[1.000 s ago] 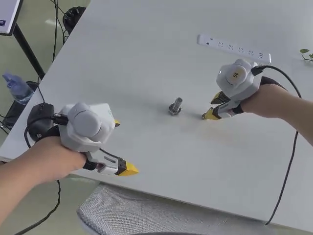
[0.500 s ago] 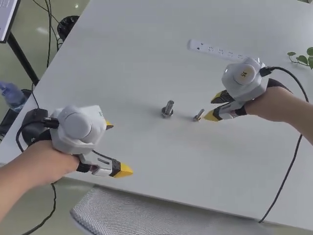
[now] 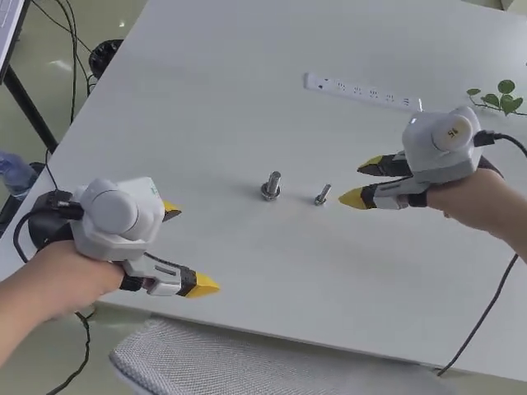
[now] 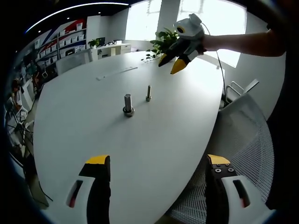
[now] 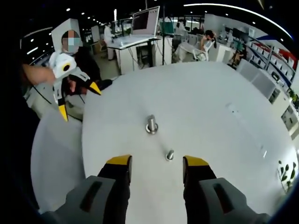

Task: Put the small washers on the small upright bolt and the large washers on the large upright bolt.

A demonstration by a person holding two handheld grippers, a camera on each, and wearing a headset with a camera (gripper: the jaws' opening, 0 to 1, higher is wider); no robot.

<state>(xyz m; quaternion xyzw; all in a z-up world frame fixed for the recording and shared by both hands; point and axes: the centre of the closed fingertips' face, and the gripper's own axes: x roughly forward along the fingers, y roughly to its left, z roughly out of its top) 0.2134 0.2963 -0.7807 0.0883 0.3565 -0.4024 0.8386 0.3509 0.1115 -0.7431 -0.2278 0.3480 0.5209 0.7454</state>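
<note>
Small upright bolt [image 3: 322,195] stands on the white table [image 3: 206,90], just beside the large upright bolt [image 3: 271,186] and on the right gripper's side of it. The left gripper view confirms that both shanks are vertical.

Change: one second ago the right gripper [image 3: 360,183] was down at the spot where the small bolt now stands, with its yellow tips covering that spot. Half a second ago the bolt showed just off the lower tip. The gripper has since drawn back, and a clear gap now lies between its tips and the bolt. Its jaws are parted and hold nothing.

The left gripper [image 3: 188,247] hovers at the near table edge, well apart from both bolts. Its jaws are spread wide and empty.

Assessment: the small bolt appears to be freshly placed and released, so both posts are ready for loading. A wider ring shows at the base of the large bolt. Whether it is the bolt head or washers is too small to tell.
</note>
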